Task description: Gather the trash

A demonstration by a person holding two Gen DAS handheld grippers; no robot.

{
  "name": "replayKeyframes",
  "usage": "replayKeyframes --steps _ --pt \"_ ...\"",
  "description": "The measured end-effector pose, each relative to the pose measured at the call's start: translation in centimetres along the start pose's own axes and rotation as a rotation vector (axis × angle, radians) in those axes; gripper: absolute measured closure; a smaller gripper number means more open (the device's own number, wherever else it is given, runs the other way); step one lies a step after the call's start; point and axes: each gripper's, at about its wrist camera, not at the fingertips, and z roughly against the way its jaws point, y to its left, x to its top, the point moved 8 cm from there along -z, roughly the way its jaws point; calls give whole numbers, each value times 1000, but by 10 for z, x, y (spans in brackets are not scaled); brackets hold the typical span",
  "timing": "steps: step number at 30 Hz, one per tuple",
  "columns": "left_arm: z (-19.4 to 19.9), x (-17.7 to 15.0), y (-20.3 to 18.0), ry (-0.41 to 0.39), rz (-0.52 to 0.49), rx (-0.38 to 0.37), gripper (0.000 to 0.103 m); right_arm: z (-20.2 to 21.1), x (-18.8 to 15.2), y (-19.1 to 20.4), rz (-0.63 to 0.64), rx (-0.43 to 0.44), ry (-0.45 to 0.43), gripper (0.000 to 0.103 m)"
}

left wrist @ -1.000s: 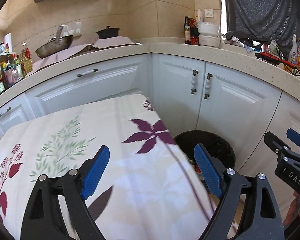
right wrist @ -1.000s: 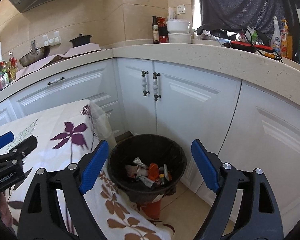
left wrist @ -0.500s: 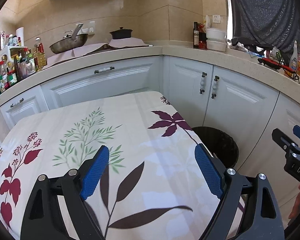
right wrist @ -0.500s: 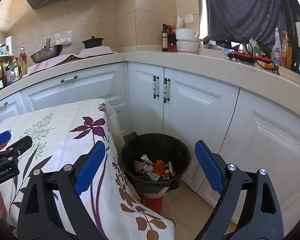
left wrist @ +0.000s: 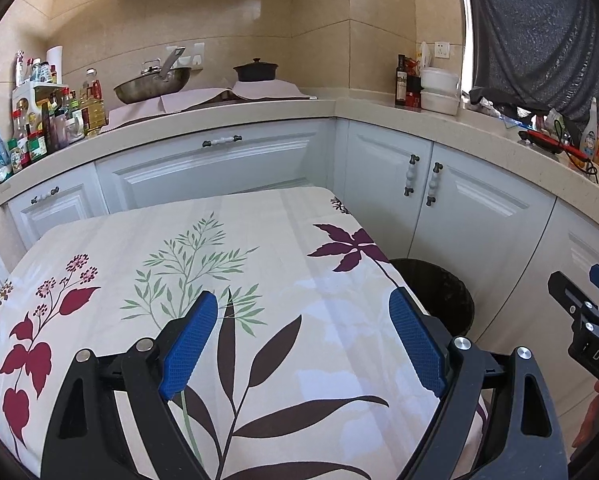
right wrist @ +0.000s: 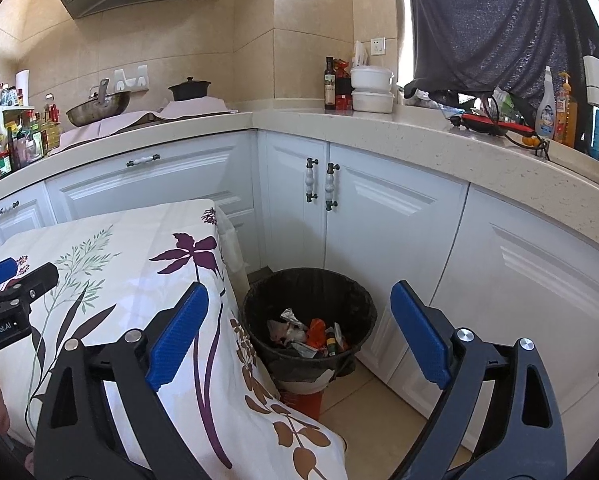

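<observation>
The round black bin lined with a dark bag [right wrist: 310, 312] stands on the floor ahead of and between the fingers of the right gripper [right wrist: 297, 332], hard against the white cabinet doors [right wrist: 379, 216] and just beside the hanging edge of the cream cloth printed with purple, green and brown leaves [right wrist: 111, 264]. Inside it lies the crumpled trash, silvery foil, an orange wrapper and a small bottle [right wrist: 307, 332], well down below the rim. The right fingers have just been opening and now stand spread wide with nothing between them; only the bin and floor show through the gap. The left gripper [left wrist: 303, 340] hangs over the cloth-covered surface [left wrist: 179, 240] with its fingers also spread wide and empty, the bin [left wrist: 439, 292] showing partly beyond its right finger. No scrap of rubbish shows anywhere on the cloth ahead of the left fingers or to either side of them; the print is all that marks it. Judged from this, the collecting looks finished or nearly so: the trash sits in the bin, both pairs of fingers carry nothing, and no loose piece shows on the cloth. The floor near the bin, as far as it shows, is also bare; the part under the cloth's drape is hidden.
</observation>
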Motion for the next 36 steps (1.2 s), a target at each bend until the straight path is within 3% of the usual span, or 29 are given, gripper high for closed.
replayKeyframes --steps 36 --pt "8 6 2 -30 7 -7 18 8 2 0 16 -10 -23 13"
